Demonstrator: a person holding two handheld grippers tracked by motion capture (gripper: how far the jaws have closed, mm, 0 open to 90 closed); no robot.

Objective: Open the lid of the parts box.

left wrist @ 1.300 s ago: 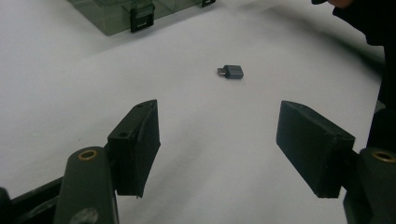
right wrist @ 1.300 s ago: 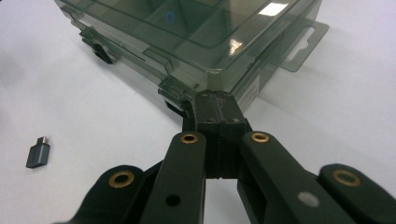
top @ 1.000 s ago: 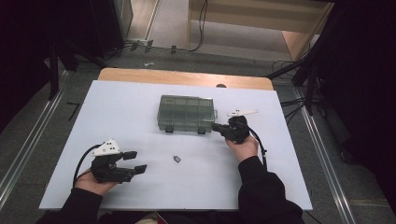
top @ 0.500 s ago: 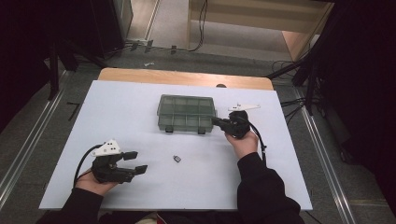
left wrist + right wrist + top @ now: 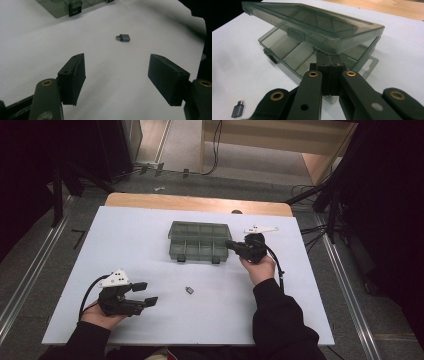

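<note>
Right gripper (image 5: 329, 75) jaws clenched under the compartment box (image 5: 199, 241) lid's edge, propping it ajar mid-bench. Left gripper (image 5: 117, 75) jaws released, empty. Small adapter (image 5: 124, 37) lies straight ahead of them, long axis crosswise, nearer the left.

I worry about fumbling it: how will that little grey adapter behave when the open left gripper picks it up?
The adapter looks light and rigid, a flat block, so it should slide on the white table, not roll. Being far narrower than the left gripper opening, it may skid or twist unless centred.
</note>
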